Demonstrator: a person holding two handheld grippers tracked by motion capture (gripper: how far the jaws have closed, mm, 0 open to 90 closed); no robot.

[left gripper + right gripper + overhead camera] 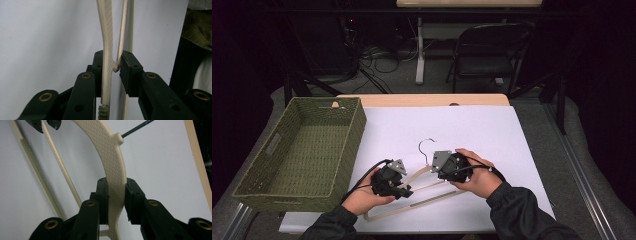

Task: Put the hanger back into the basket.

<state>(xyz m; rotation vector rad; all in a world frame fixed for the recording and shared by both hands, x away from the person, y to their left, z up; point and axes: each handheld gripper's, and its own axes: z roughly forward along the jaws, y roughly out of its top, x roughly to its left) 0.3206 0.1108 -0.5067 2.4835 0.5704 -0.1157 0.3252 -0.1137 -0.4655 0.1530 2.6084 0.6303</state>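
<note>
Right claw [116, 192]: clenched on the hanger [419, 192]; you have its broad cream shoulder squeezed between both pads, just below the neck.
Left claw [112, 65]: closed in on the hanger's left arm; the textured strip lies against one pad and a thinner bar touches the other, though how firmly it bites is hard to judge from here.
Hanger's long axis: runs from your left claw across to your right, the shoulder curving up and away from the right jaws toward the metal hook [428, 148].
Nearer hand: your right sits closest to the hook; your left holds farther out along the arm.
Hand pose: both wrists low over the white table [492, 130], claws pointing inward at each other.
Basket [304, 150]: beyond and outboard of your left claw, well apart from the hanger, its open top facing up.
</note>
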